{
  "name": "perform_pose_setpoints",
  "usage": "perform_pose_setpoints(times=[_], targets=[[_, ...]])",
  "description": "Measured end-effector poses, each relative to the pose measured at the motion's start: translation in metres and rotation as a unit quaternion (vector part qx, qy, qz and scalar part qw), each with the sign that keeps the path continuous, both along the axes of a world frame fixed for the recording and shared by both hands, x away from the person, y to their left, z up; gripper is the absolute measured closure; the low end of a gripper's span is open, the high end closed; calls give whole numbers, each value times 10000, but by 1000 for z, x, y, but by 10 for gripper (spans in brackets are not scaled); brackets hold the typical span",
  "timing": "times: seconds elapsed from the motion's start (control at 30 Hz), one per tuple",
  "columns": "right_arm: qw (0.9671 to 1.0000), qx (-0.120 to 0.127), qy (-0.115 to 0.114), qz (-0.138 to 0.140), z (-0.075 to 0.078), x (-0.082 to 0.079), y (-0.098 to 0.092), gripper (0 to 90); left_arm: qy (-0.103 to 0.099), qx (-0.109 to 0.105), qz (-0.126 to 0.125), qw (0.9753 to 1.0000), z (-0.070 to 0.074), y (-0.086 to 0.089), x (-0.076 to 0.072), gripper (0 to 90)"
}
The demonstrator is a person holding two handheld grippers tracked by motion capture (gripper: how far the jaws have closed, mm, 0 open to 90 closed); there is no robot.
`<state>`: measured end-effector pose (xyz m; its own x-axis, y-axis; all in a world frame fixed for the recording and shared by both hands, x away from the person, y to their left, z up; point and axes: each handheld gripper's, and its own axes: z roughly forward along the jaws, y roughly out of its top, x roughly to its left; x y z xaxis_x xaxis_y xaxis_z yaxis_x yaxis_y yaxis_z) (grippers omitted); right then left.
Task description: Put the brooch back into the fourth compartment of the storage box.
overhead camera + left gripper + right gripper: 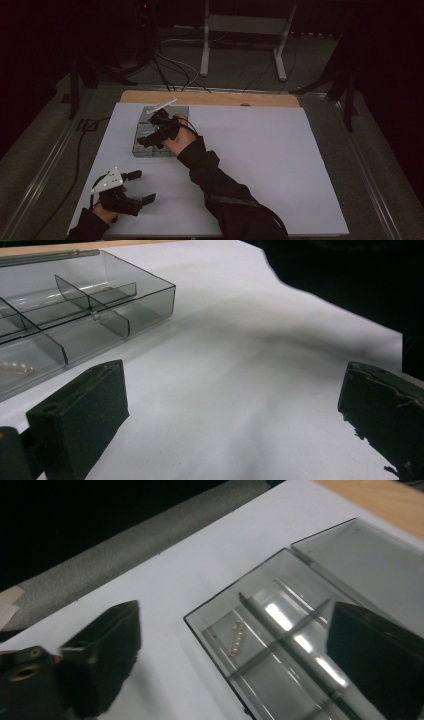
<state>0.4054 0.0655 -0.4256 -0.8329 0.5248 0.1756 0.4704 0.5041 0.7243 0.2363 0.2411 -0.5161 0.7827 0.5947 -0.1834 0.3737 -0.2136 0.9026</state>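
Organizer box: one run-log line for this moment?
box: lid open | pearl clip: in compartment | right gripper: open, over box | left gripper: open, idle, near table edge

Left claw (138,187) rests low with jaws wide; right claw (150,131), also wide, reaches forward.
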Motion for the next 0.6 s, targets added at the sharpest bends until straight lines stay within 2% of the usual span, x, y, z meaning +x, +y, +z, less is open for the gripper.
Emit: perform_pose_setpoints(times=[0.17,0.43,0.6], targets=[[9996,-154,-235,12,8,-3,-21,0,9,0,20,10000,0,0,0,13],[9994,-192,-277,-64,18,-8,-66,0,17,18,15,10000,0,0,0,13],[9991,-185,-310,-220,21,-13,-96,0,25,56,-8,10000,-1,-1,0,13]])
